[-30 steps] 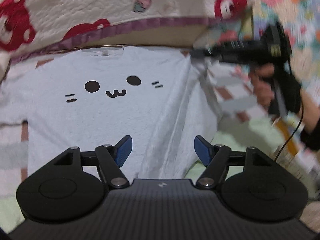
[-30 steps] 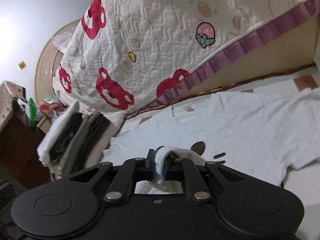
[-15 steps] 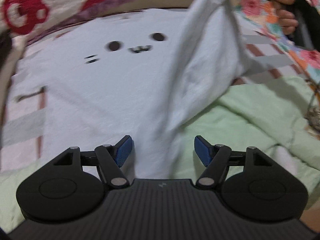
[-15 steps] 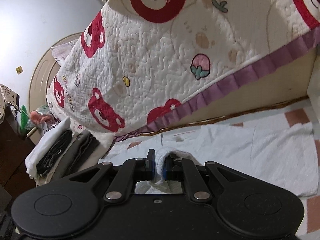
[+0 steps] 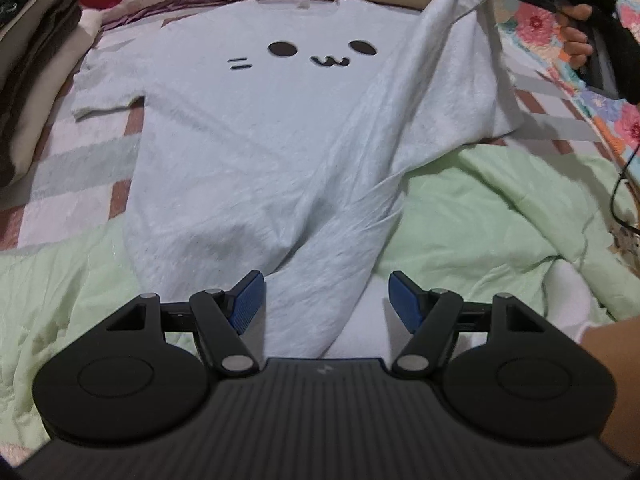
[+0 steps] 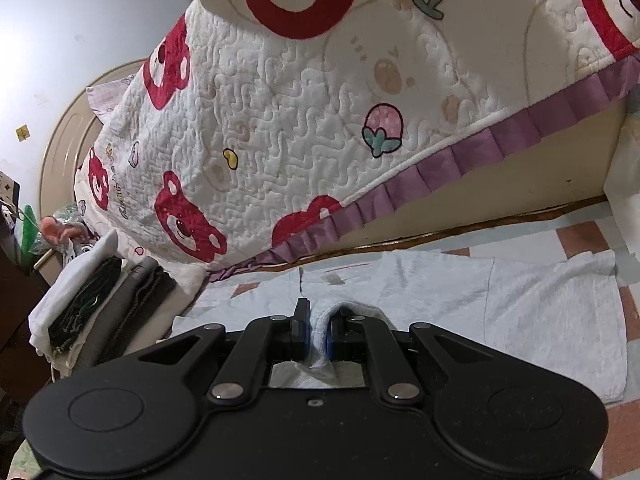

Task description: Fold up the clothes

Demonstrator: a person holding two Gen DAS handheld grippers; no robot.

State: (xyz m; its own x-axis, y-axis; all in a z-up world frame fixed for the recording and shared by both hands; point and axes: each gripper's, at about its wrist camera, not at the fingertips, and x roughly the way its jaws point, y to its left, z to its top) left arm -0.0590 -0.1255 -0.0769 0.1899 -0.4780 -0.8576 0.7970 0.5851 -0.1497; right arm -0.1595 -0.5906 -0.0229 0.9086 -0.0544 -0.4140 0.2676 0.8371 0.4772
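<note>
Right sleeve side of T-shirt (image 5: 248,128) now lifted higher, left camera pulled back toward hem. Shirt lies face-up on checked bedding (image 5: 60,168) (hem over green quilt (image 5: 500,216)). Right gripper (image 6: 318,338) clenched on sleeve fabric; left gripper (image 5: 326,300) released, jaws straddling hem. Carry sleeve straight across, keep fold line parallel to side.

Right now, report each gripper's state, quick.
Left gripper: open, holding nothing, over the shirt hem.
Right gripper: shut on the shirt, a fold of cloth pinched and lifted.
</note>
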